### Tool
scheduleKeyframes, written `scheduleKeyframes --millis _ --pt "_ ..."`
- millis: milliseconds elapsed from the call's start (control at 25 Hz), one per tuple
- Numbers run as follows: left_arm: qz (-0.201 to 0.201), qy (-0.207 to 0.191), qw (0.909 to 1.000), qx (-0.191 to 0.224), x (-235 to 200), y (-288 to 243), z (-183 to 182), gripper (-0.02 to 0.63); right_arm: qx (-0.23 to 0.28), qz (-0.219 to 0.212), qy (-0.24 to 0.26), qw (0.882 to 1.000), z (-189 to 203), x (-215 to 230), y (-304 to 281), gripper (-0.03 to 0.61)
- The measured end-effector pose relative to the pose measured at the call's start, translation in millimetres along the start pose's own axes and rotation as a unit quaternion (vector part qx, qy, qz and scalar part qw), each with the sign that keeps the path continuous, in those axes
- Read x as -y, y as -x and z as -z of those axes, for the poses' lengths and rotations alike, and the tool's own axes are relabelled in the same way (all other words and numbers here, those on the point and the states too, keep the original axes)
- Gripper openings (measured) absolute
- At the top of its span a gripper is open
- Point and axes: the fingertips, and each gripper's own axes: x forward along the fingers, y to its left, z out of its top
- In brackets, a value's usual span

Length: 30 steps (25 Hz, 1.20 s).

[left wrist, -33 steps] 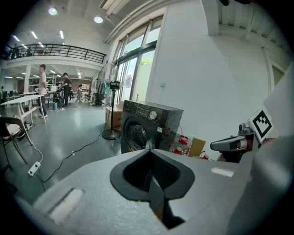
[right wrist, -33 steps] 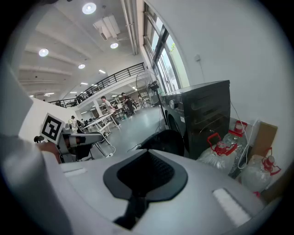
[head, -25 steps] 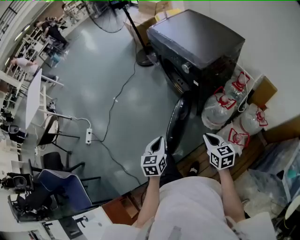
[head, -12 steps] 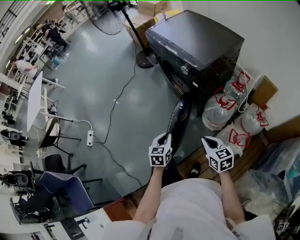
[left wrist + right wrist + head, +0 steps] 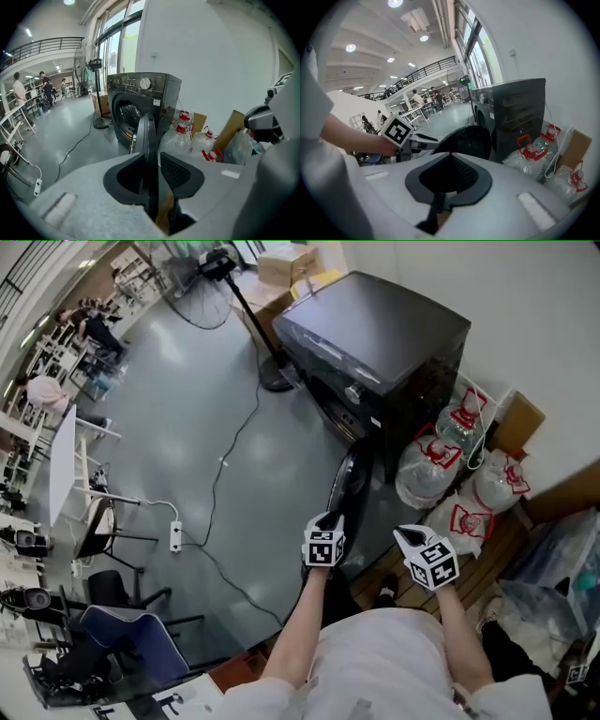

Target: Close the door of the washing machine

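Observation:
A black front-loading washing machine (image 5: pixel 375 334) stands against the wall, and its round door (image 5: pixel 349 486) is swung out toward me. My left gripper (image 5: pixel 330 519) is at the door's near rim. In the left gripper view the door edge (image 5: pixel 149 133) runs up between the two pads (image 5: pixel 180 171). The jaws of the left gripper (image 5: pixel 152 161) are opening, with a gap on the right side. My right gripper (image 5: pixel 403 533) hovers to the right of the door, shut and empty. From the right gripper view I see the door (image 5: pixel 466 139) beyond its tips (image 5: pixel 449 161).
Bagged water jugs with red handles (image 5: pixel 427 465) crowd the floor right of the machine, with cardboard (image 5: pixel 514 423) behind them. A standing fan (image 5: pixel 220 263) is beyond the machine. A cable and power strip (image 5: pixel 174 535) lie on the grey floor to the left. An office chair (image 5: pixel 122 629) stands near left.
My left gripper has come down and forward to the door's rim, and its jaws have parted around the edge. The right gripper has barely moved.

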Motion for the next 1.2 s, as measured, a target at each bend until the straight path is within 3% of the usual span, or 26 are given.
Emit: scheduleKeyframes --millis 280,440,720,800,960,1200 --pt "0.000 -0.007 0.9999 -0.011 -2.3 -10.7 -1.5 0.114 -0.044 -0.040 0.114 0.992 -26.2 5.4 -40.9 0.015" --pt "0.001 -0.004 0.9999 -0.014 -1.8 -16.1 0.8 0.117 -0.072 -0.067 0.193 0.976 -40.2 -2.5 -77.3 0.018" --pt "0.005 0.013 0.9999 -0.008 -6.6 -17.6 -3.1 0.121 -0.115 -0.126 0.264 0.949 -58.2 -16.0 -130.3 0.026" --pt "0.003 0.018 0.9998 -0.005 -9.9 -17.7 -3.0 0.123 -0.135 -0.144 0.305 0.932 -60.6 -21.8 -147.7 0.037" --pt "0.021 0.020 0.9995 -0.011 -14.9 -16.3 -1.6 0.121 -0.172 -0.188 0.401 0.880 -55.6 -32.9 -174.6 0.048" --pt "0.041 0.001 0.9990 -0.017 -29.6 -18.3 -5.5 0.121 -0.208 -0.231 0.485 0.817 -49.3 -27.2 -197.9 0.105"
